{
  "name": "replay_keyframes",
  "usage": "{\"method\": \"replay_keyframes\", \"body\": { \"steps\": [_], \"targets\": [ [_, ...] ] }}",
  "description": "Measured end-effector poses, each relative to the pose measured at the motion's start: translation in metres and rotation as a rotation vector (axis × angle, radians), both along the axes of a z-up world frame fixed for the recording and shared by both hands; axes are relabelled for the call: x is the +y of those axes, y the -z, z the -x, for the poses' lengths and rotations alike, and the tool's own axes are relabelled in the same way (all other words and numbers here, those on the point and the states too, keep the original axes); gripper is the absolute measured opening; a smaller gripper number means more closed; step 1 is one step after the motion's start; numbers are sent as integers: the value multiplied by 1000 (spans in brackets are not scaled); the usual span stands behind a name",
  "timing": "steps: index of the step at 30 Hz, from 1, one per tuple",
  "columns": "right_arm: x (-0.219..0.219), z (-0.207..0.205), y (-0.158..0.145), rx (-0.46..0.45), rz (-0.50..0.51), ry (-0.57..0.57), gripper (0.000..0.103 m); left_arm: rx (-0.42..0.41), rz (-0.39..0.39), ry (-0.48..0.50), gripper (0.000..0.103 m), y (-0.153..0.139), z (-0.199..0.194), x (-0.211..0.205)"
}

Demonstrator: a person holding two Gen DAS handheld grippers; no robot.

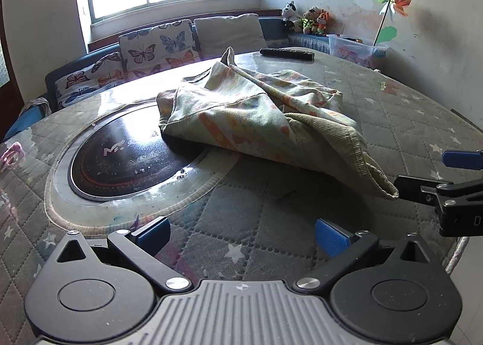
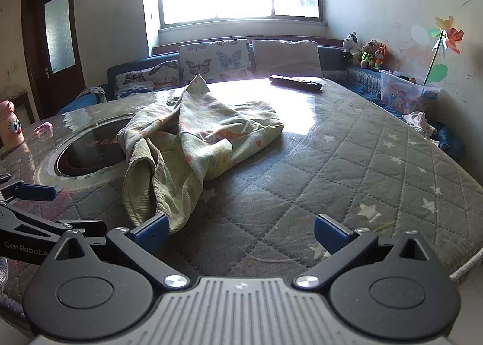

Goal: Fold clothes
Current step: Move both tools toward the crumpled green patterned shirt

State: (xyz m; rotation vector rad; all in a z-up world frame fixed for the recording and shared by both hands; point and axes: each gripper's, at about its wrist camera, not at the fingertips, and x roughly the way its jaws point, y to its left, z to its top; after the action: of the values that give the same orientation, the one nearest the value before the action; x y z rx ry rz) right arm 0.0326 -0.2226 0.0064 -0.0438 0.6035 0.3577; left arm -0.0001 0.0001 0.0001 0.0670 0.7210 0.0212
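A crumpled pale green garment (image 1: 247,109) with an orange and yellow print and a ribbed olive cuff lies on the quilted table cover (image 1: 392,109), partly over the round cooktop (image 1: 126,152). It also shows in the right wrist view (image 2: 193,140). My left gripper (image 1: 241,236) is open and empty, low over the table just in front of the garment. My right gripper (image 2: 240,232) is open and empty, its left fingertip (image 2: 151,232) right at the ribbed cuff end (image 2: 157,194). The right gripper also shows in the left wrist view (image 1: 428,173), next to the cuff tip.
A black remote (image 1: 286,53) lies at the table's far edge. A pink bottle (image 2: 10,125) stands at the far left. A sofa with butterfly cushions (image 2: 211,58) runs behind. A plastic toy box (image 2: 407,94) and a pinwheel stand at the right wall.
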Motion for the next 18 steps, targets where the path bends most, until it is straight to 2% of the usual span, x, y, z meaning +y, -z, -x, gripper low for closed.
{"method": "replay_keyframes", "body": {
  "steps": [6,9,18],
  "targets": [
    [5,6,-7,-18,-31,-7,103,4,1,-4,103,2,-1,2],
    [15,12,-12,-44,-15,-11,103,3,-1,-7,103,1,-1,3],
    [44,-6,-30,-82,-37,-78,103,5,-12,-27,103,-1,-3,8]
  ]
}}
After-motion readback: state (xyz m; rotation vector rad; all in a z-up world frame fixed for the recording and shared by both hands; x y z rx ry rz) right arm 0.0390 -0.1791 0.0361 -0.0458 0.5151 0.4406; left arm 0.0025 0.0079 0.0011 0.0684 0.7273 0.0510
